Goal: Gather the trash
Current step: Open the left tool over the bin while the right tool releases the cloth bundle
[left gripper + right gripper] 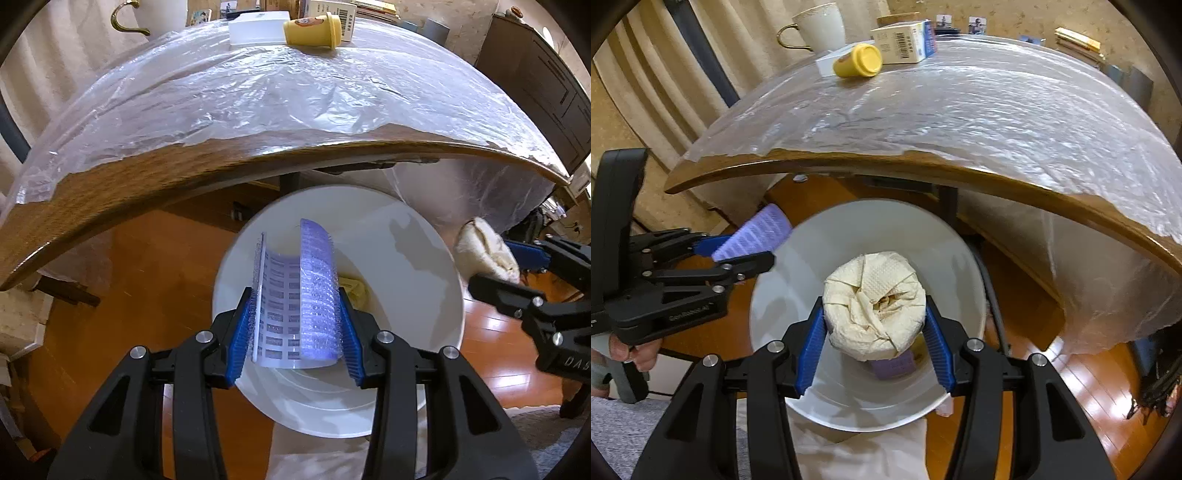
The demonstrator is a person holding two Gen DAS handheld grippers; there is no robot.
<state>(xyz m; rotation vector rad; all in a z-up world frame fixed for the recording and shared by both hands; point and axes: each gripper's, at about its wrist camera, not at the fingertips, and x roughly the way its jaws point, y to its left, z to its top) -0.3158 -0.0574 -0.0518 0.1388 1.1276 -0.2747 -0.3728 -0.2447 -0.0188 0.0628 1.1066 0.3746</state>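
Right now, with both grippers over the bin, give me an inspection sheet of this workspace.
Surface: wooden table under a clear plastic sheet.
Job's things: white bin on the floor; purple bubble-wrap sheet and crumpled paper wad held over it; purple and yellow scraps already inside.
Clutter: tipped yellow cup, barcoded box, white mug, books at the far edge.
Grippers: left gripper shut on the bubble-wrap sheet; right gripper shut on the paper wad.
Cables: a dark cord beside the bin.
Surroundings: wood floor, curtains, dark cabinet.
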